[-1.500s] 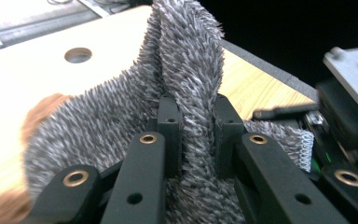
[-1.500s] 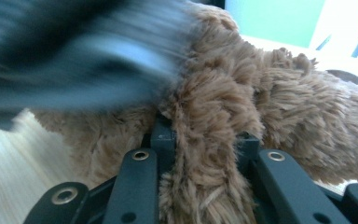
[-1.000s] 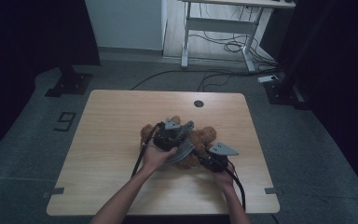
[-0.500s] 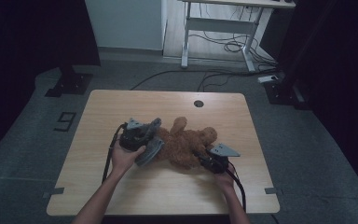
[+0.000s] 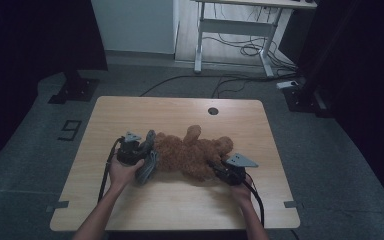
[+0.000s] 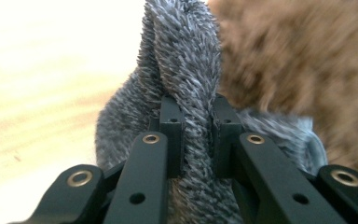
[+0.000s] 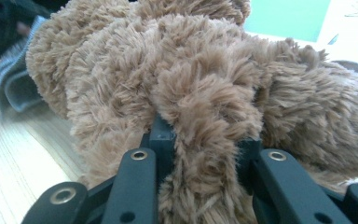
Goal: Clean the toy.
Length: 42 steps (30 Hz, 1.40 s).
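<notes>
The brown plush bear lies on its side across the middle of the counter, a little nearer the near edge than the far one, and I have both grippers on the job. My right gripper sits at the bear's right end, toward the near right corner; in the right gripper view its jaws are drawn close together with a thick tuft of brown fur pinched between them, so it has hold of the bear, though I cannot make out which limb or part that tuft belongs to. My left gripper is at the bear's left end, and in the left gripper view its jaws are nearly closed on a fold of grey fuzzy cloth, which rises in a twisted ridge above the jaws. From the high view the grey cloth hangs just beside the bear and touches it, but I cannot tell whether it is a garment partly on the bear or a separate piece. The bear's face is hidden from me in every view, and the fur behind the cloth is blurred in the left gripper view. The dim light over the counter swallows the finer detail of both hands.
</notes>
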### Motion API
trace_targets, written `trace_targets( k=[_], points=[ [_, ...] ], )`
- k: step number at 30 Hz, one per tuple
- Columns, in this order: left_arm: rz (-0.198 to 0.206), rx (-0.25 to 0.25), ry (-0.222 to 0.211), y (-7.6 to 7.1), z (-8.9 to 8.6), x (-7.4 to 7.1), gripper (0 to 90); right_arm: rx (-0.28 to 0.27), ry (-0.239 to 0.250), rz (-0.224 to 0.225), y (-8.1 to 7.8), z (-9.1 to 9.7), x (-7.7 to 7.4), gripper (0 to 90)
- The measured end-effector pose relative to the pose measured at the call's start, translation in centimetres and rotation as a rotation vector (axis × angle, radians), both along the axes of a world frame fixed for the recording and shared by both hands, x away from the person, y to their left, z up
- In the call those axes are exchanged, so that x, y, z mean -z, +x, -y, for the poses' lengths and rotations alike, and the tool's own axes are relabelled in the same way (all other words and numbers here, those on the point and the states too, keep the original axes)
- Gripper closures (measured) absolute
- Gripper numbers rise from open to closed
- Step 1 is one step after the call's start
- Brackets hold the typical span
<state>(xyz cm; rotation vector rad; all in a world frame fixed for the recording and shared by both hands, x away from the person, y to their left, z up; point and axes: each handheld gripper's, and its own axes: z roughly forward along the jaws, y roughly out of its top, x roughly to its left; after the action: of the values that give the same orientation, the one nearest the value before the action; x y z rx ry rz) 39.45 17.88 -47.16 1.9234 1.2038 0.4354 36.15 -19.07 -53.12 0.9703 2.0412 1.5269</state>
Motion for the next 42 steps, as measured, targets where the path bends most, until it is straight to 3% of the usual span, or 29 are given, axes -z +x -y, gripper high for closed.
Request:
trace_targets(
  k=[3,7,12,14,19,22,26,31,32,33,34,37,42],
  points=[
    [0.065,0.034,-0.030,-0.8,1.2,-2.7,78.4,-0.002,0.004,-0.002,0.0,0.0,0.0,68.9],
    [0.104,0.092,-0.034,-1.5,4.1,-4.2,78.4,-0.006,0.013,-0.010,0.1,0.1,0.0,68.9],
    [0.140,0.198,0.007,-1.9,10.1,-4.6,78.4,-0.005,0.015,-0.012,0.1,0.1,0.0,68.9],
    [0.179,0.242,0.064,-1.9,13.0,-4.6,78.4,-0.006,0.016,-0.012,0.2,0.1,-0.1,68.9],
    [0.152,0.322,0.128,-0.9,19.7,-3.9,78.3,-0.008,0.017,-0.016,0.2,0.2,-0.1,68.8],
    [0.111,0.307,0.189,-0.1,21.5,-2.5,78.2,-0.003,0.017,-0.014,0.1,0.1,0.0,68.8],
    [0.115,0.284,0.188,0.1,21.2,-1.9,78.4,0.003,0.024,-0.029,0.3,0.2,0.2,68.7],
    [0.122,0.232,0.211,0.2,18.8,-2.4,78.4,0.003,0.018,-0.024,0.3,0.1,0.1,68.7],
    [0.131,0.214,0.233,0.2,18.3,-2.5,78.4,0.003,0.020,-0.025,0.3,0.1,0.1,68.7],
    [0.154,0.197,0.286,0.2,17.7,-2.4,78.4,0.002,0.019,-0.027,0.3,0.1,0.1,68.7],
    [0.156,0.189,0.301,0.1,17.2,-2.4,78.5,0.000,0.019,-0.027,0.3,0.2,0.1,68.7],
    [0.140,0.169,0.273,0.2,15.4,-2.4,78.5,0.000,0.021,-0.027,0.3,0.2,0.1,68.6],
    [0.127,0.110,0.232,0.3,10.9,-2.7,78.5,0.004,0.024,-0.028,0.3,0.2,0.1,68.6]
  ],
)
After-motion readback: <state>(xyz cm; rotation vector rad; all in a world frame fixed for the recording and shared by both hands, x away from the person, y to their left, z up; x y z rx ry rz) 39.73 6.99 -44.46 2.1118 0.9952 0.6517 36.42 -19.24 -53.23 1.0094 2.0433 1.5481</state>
